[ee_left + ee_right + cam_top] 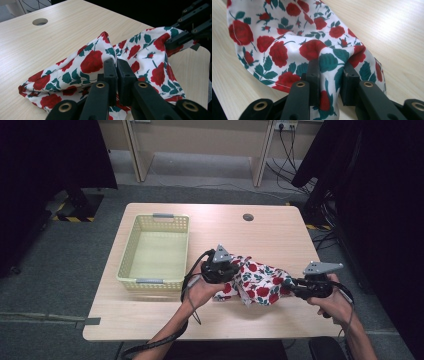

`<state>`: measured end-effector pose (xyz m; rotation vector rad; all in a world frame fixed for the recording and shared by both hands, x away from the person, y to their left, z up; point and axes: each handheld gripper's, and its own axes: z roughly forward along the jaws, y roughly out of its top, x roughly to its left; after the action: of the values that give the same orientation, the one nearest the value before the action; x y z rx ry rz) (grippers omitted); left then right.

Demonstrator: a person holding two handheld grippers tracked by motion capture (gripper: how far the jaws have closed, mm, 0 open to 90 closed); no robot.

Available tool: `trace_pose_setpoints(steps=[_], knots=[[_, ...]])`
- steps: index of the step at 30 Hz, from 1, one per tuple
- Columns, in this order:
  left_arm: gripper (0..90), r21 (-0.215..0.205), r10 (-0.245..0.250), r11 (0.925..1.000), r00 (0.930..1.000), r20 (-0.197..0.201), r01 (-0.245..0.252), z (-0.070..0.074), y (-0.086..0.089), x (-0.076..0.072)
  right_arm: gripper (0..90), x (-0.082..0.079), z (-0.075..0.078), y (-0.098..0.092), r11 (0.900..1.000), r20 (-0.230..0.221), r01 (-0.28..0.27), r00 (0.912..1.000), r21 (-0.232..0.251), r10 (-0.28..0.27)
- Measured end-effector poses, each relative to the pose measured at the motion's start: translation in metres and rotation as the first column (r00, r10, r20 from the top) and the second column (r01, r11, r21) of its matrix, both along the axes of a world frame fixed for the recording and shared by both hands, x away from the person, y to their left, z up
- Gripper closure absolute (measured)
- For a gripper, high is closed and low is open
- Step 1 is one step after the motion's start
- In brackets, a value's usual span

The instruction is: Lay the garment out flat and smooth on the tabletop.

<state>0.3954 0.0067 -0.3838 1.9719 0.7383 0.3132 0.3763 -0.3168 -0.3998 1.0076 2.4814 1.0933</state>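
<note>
A white cloth with red roses and green leaves (pixel 260 282) lies bunched on the wooden table (pixel 240 235), near its front edge. My left gripper (pixel 235 270) is at the cloth's left end. In the left gripper view its jaws (pixel 116 62) are pressed together on a raised fold of the cloth (pixel 92 60). My right gripper (pixel 287 287) is at the cloth's right end and pinches a bunched edge (pixel 330 65) of the cloth (pixel 277 50). In the left gripper view the right gripper (pixel 172 41) holds that corner up off the table.
A pale yellow plastic basket (pixel 129 247) stands at the table's left, with nothing in it. A round cable hole (pixel 248 217) is near the far edge. Dark curtains and cables flank the table on both sides.
</note>
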Motion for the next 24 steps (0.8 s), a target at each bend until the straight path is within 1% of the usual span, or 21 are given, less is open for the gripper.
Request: trace_pose_setpoints(steps=[1, 6, 8, 10, 12, 13, 16, 18, 20, 21, 22, 24], knots=[[87.1, 0.002, 0.0, 1.0, 1.0, 0.0, 0.0, 0.0, 0.0, 0.001, 71.7, 0.0, -0.001, -0.001, 1.0, 0.003, 0.001, 1.0, -0.004, -0.001], [87.2, -0.001, 0.006, 1.0, 1.0, -0.006, -0.006, -0.001, -0.001, 0.005, 65.1, -0.001, -0.007, -0.004, 1.0, -0.021, 0.021, 0.9996, -0.01, -0.021], [87.3, -0.003, 0.01, 0.9999, 0.9999, -0.009, -0.01, -0.002, -0.002, 0.006, 60.2, -0.002, -0.01, -0.005, 0.999, -0.019, 0.034, 0.9992, -0.015, -0.034], [87.3, 0.005, 0.009, 0.9999, 0.9999, -0.012, -0.009, -0.003, -0.002, 0.006, 57.5, -0.003, -0.012, -0.005, 0.999, -0.025, 0.034, 0.9991, -0.023, -0.035], [87.3, 0.009, 0.008, 0.9999, 0.9999, -0.015, -0.008, -0.004, -0.002, 0.006, 52.1, -0.004, -0.015, -0.004, 0.999, -0.028, 0.045, 0.9986, -0.029, -0.046], [87.3, 0.008, 0.011, 0.9999, 0.9998, -0.017, -0.011, -0.004, -0.003, 0.007, 51.2, -0.005, -0.017, -0.003, 0.998, -0.03, 0.055, 0.998, -0.03, -0.056], [87.4, 0.011, 0.01, 0.9999, 0.9997, -0.022, -0.01, -0.006, -0.003, 0.007, 51.1, -0.007, -0.02, -0.002, 0.998, -0.032, 0.049, 0.9982, -0.04, -0.051], [87.4, 0.01, 0.011, 0.9999, 0.9996, -0.025, -0.011, -0.007, -0.003, 0.007, 53.5, -0.007, -0.023, 0.0, 0.998, -0.032, 0.044, 0.9984, -0.04, -0.046], [87.4, 0.007, 0.012, 0.9999, 0.9996, -0.024, -0.012, -0.007, -0.003, 0.008, 52.7, -0.005, -0.03, 0.003, 0.998, -0.051, 0.038, 0.9979, -0.048, -0.041], [87.5, 0.008, 0.011, 0.9999, 0.9996, -0.025, -0.011, -0.007, -0.003, 0.008, 50.9, -0.004, -0.035, 0.005, 0.998, -0.06, 0.036, 0.9974, -0.054, -0.039], [87.4, 0.01, 0.01, 0.9999, 0.9996, -0.026, -0.01, -0.007, -0.003, 0.008, 47.2, -0.003, -0.04, 0.007, 0.998, -0.068, 0.044, 0.9965, -0.051, -0.047], [87.5, 0.011, 0.016, 0.9998, 0.9995, -0.028, -0.015, -0.008, -0.002, 0.01, 37.3, -0.003, -0.048, 0.011, 0.996, -0.071, 0.078, 0.9941, -0.045, -0.081]])
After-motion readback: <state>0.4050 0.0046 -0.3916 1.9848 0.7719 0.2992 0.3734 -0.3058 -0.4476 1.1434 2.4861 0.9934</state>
